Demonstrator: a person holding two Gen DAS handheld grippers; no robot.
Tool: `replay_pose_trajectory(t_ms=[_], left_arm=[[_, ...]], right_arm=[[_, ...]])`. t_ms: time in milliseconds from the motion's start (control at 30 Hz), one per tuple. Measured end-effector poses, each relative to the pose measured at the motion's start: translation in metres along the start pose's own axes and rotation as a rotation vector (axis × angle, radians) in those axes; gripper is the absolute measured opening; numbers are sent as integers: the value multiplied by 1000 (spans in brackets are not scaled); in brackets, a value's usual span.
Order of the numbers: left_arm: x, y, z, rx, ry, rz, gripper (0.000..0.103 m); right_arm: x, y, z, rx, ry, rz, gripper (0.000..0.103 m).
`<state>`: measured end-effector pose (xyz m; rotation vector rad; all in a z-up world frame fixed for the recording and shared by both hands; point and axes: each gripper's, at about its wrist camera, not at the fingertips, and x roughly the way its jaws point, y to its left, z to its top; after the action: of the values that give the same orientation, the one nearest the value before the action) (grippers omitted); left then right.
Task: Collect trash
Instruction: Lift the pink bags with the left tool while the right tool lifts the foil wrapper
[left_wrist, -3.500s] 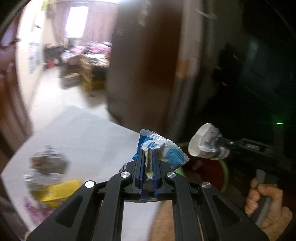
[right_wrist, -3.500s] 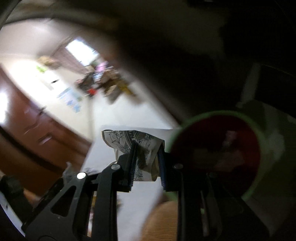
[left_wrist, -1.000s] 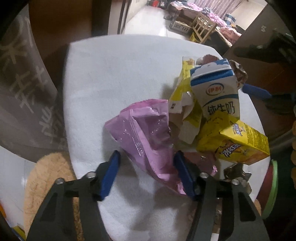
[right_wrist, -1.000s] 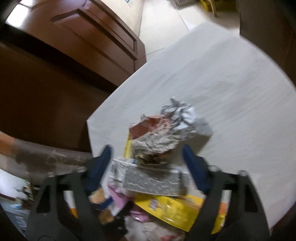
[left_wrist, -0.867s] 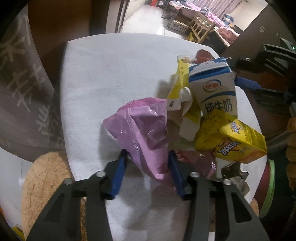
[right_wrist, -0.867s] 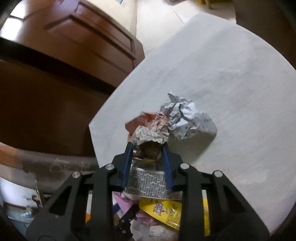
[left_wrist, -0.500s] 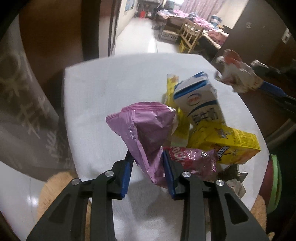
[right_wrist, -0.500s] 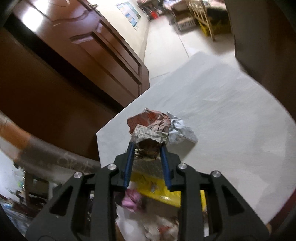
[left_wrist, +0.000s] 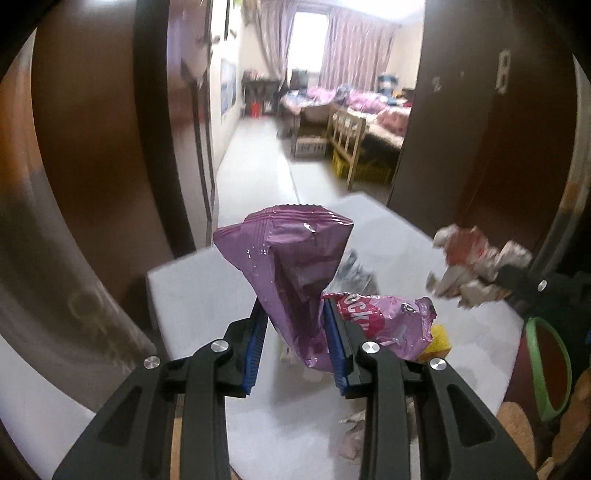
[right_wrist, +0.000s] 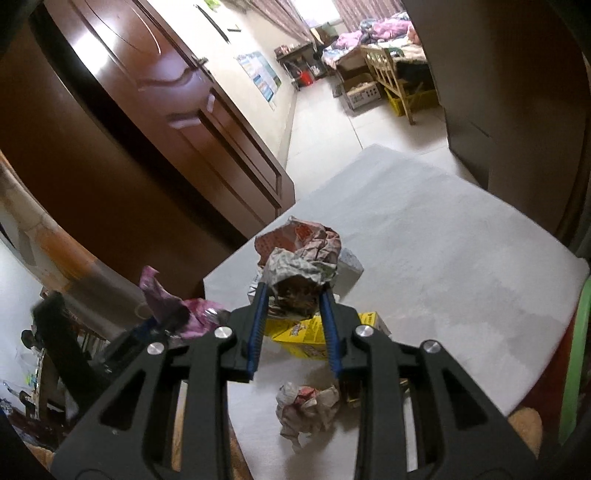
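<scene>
My left gripper (left_wrist: 293, 321) is shut on a purple snack wrapper (left_wrist: 291, 258), held up above the white table (left_wrist: 207, 295). A second pink wrapper (left_wrist: 388, 321) hangs just right of its blue pads. My right gripper (right_wrist: 293, 308) is shut on a crumpled red-and-grey paper ball (right_wrist: 299, 254), also lifted off the table (right_wrist: 443, 258). In the left wrist view that paper ball (left_wrist: 476, 266) shows at the right, with the right gripper behind it. In the right wrist view the purple wrapper (right_wrist: 173, 299) shows at the left.
On the table lie a yellow carton (right_wrist: 306, 332), another crumpled paper ball (right_wrist: 306, 406) and a grey foil wad (right_wrist: 347, 269). A green-rimmed bin (left_wrist: 546, 369) stands off the table's right edge. A brown door (right_wrist: 166, 129) is at the left, an open room beyond.
Both grippers closed on their trash and lifted it off the table: the left on the purple wrapper, the right on the paper ball. Both views now tilt up toward the room.
</scene>
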<state>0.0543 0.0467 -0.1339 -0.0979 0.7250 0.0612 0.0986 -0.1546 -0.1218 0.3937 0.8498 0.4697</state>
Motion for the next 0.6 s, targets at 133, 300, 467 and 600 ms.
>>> replay_pose_trajectory(t_ms=[133, 300, 467, 600], left_arm=[[-18, -6, 16, 11, -39, -9, 29], [-36, -17, 27, 24, -73, -13, 29], [-45, -25, 35, 21, -102, -33, 29], [-51, -32, 35, 27, -114, -39, 29]], right_arm=[[-22, 3, 2, -18, -61, 8, 28], [-45, -5, 0, 0, -115, 37, 28], [-64, -15, -2, 20, -157, 45, 30], [-70, -22, -4, 36, -173, 47, 30]])
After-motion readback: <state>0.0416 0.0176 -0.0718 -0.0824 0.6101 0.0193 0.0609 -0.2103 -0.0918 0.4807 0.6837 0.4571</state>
